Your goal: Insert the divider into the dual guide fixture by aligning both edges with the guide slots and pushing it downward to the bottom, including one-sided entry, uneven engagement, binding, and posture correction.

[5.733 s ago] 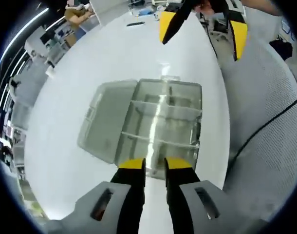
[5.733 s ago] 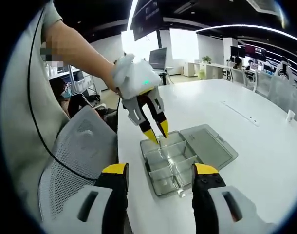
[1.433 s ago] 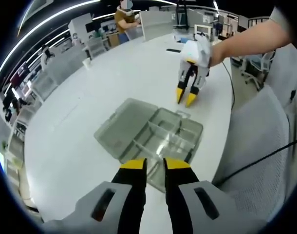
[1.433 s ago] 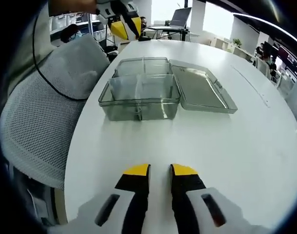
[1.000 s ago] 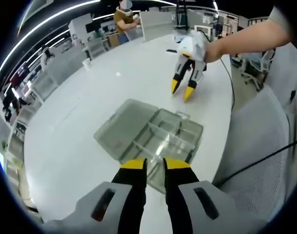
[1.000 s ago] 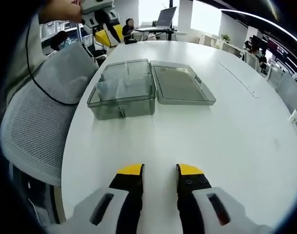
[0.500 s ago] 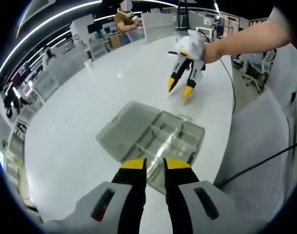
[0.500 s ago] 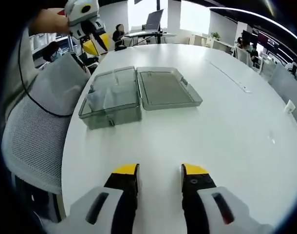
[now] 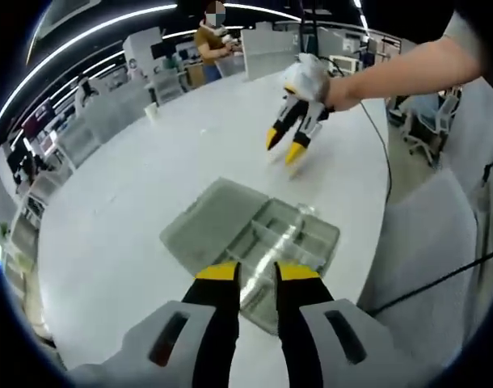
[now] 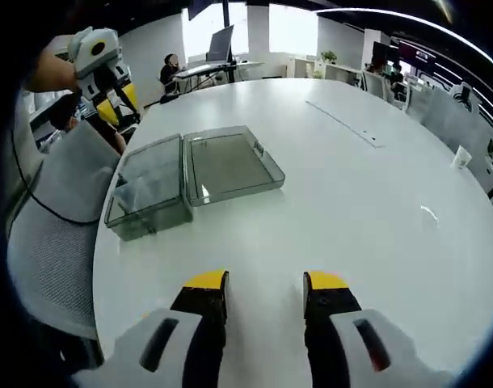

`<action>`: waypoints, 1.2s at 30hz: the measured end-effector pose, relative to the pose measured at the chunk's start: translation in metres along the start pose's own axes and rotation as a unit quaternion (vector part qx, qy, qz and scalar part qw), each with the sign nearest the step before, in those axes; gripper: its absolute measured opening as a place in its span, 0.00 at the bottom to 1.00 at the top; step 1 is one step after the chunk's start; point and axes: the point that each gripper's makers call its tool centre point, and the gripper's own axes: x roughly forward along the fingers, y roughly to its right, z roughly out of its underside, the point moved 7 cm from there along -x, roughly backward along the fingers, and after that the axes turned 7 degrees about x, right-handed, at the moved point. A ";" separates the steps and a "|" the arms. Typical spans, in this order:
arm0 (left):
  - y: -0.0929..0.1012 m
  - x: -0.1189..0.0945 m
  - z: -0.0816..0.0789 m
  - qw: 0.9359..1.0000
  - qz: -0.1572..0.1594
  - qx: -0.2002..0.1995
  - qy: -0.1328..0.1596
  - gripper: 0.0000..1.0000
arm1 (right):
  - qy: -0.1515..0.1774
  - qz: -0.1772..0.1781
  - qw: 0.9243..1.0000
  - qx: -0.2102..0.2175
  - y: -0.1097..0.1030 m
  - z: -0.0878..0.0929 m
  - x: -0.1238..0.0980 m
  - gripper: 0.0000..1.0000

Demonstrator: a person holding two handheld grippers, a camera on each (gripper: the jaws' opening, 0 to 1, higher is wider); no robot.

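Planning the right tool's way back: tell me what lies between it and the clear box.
Bare white table. In the right gripper view, nothing sits between the right tool and the clear box; the box's open lid lies beside it.

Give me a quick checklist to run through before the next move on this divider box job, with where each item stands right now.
1. Clear box lid open flat on the white table: ok.
2. Right gripper open and holding nothing: ok.
3. Left gripper jaws nearly together, nothing visibly between them: cannot tell if it holds anything.
4. Divider fully seated in both guide slots: cannot tell; clear partitions show inside the box, their depth does not.
5. Right gripper near the box: not ok, it sits well back over bare table.
6. Box fully on the table, close to the edge by the mesh chair: ok.
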 end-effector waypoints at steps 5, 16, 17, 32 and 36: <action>-0.002 0.000 -0.003 1.000 -0.001 -0.008 0.007 0.16 | 0.003 0.016 1.000 0.015 0.013 -0.008 0.001 0.34; -0.013 -0.001 -0.006 0.999 -0.009 -0.032 0.022 0.19 | 0.009 0.039 0.998 0.043 0.040 -0.027 0.007 0.37; -0.014 -0.001 -0.006 0.999 -0.009 -0.034 0.023 0.20 | 0.012 0.040 0.998 0.048 0.044 -0.030 0.008 0.38; -0.023 -0.003 -0.003 0.998 -0.012 -0.056 0.033 0.23 | 0.032 0.116 0.988 0.097 0.093 -0.059 0.018 0.40; -0.025 -0.004 -0.002 0.998 -0.012 -0.058 0.035 0.24 | 0.043 0.137 0.983 0.116 0.100 -0.067 0.020 0.40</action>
